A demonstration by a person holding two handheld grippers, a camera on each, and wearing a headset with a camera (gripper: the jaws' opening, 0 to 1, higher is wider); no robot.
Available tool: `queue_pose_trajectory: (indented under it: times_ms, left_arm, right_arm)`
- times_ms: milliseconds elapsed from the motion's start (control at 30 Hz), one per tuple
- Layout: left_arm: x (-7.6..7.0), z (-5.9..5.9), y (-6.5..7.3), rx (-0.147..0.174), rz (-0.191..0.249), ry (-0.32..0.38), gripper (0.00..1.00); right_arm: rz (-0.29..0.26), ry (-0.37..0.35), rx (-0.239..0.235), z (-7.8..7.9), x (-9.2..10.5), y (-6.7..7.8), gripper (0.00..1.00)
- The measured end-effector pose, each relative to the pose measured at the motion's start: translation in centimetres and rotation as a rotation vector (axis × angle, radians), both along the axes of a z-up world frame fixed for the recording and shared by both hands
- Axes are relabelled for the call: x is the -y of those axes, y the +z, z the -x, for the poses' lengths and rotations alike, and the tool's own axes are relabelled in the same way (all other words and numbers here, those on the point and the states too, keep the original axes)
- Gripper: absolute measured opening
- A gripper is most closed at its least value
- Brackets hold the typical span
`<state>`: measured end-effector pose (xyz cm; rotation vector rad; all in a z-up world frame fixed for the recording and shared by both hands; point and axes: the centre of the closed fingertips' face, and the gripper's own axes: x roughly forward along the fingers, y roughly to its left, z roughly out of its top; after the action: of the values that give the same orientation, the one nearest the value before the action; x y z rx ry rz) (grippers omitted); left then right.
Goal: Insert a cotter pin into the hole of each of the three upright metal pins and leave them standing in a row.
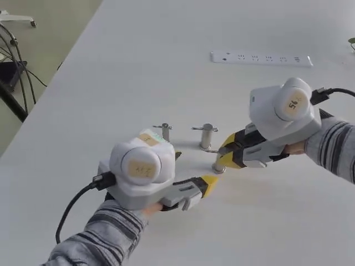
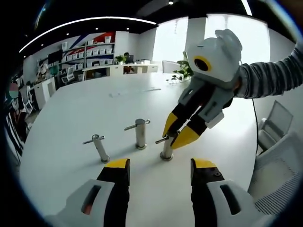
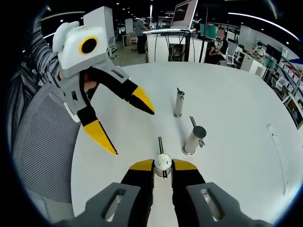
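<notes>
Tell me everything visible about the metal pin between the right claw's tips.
The metal pin is a short, shiny, steel-looking cylinder with a flared base, standing upright on the white table at one end of the row. A cotter pin sticks through near its top. The right claw clamps its head.

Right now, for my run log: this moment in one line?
left gripper: open, empty | right gripper: jaws shut on near pin | middle pin, far pin: cottered, upright

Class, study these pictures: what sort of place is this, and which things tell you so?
Probably an open-plan office or lab: a big white table with a power strip, wall shelves, and a monitor in the background.
</notes>
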<state>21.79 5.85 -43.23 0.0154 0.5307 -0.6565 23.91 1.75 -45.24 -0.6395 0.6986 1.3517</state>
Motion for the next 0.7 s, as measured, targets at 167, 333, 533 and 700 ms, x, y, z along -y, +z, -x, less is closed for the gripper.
queue_pose_trajectory:
  times_ms: [167,333,533,700]
  left_arm:
    - [-0.9,0.1,0.2,0.016,-0.035,0.002,0.54]
    - [-1.6,0.4,0.3,0.02,-0.038,-0.009,0.61]
    - [-2.6,0.2,0.6,0.03,-0.039,-0.002,0.69]
    - [-3.9,-0.1,1.1,0.033,-0.047,0.026,0.73]
  right_arm:
    - [-0.002,-0.004,-0.001,-0.4,0.5,0.2,0.08]
    - [-0.003,-0.003,0.017,-0.9,0.6,0.9,0.08]
    - [0.013,0.0,0.03,-1.6,1.2,1.3,0.08]
    - [0.028,0.0,0.038,-2.5,1.9,1.4,0.08]
